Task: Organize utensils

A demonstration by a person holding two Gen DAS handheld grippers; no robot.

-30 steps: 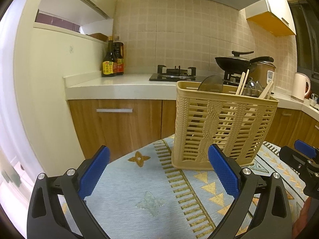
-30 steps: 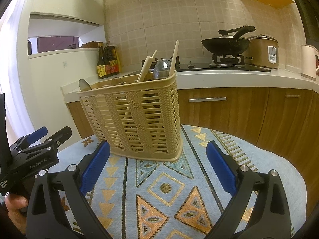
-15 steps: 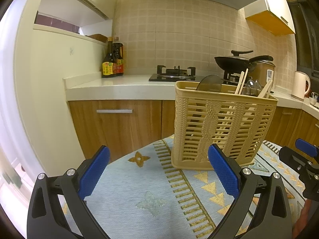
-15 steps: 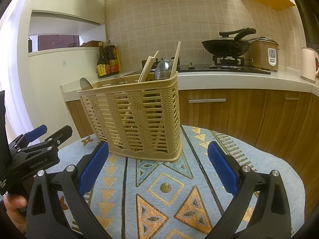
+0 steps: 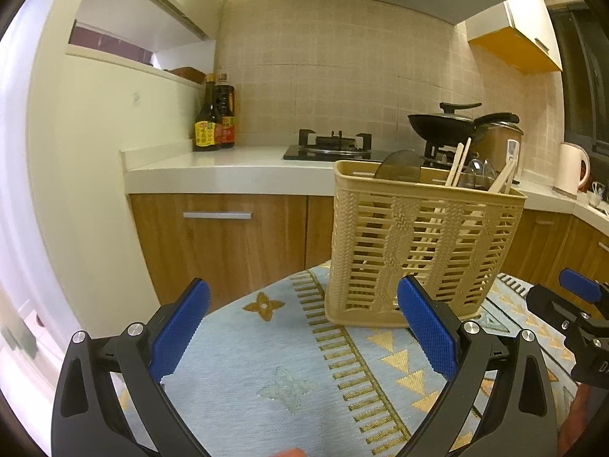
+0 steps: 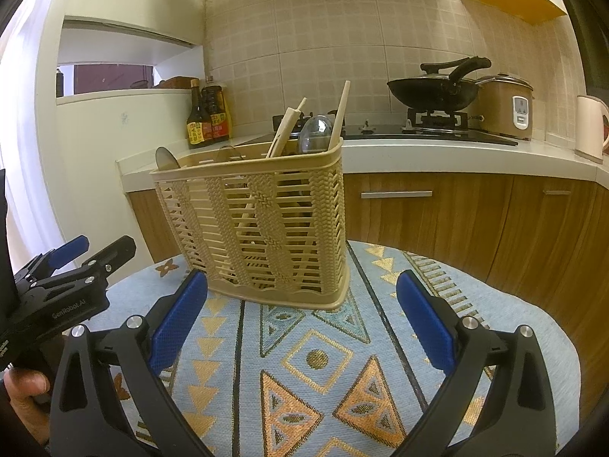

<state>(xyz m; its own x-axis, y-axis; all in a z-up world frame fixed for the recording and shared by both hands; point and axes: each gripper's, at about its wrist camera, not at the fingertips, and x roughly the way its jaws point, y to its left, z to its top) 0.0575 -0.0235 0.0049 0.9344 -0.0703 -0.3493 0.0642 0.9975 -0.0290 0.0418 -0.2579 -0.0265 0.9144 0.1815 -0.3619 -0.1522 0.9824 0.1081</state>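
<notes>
The kitchen runs along the back: wooden cabinets [image 6: 437, 221] under a pale counter [image 5: 228, 169], a tiled wall, a black wok [image 6: 434, 93] on the gas hob and two dark sauce bottles [image 5: 213, 122] in the corner. In front of all that, the worktop is covered by a light blue patterned cloth [image 6: 316, 358] with gold and orange triangles. On the cloth stands the beige slatted utensil basket [image 6: 266, 221], upright, toward the far edge. Wooden chopsticks [image 6: 338, 114] lean out of its top, with a clear spoon bowl [image 6: 316, 139] between them and a darker rounded utensil [image 5: 397, 165] at the other end.

The left gripper [image 5: 304, 327] sits low over the cloth, its blue pads [image 5: 180, 327] spread wide with nothing between them, the basket just beyond its right finger. The right gripper [image 6: 300, 316] is likewise spread wide and empty, facing the basket from the other side. A person's thumb [image 6: 24, 384] shows under the left handle.
</notes>
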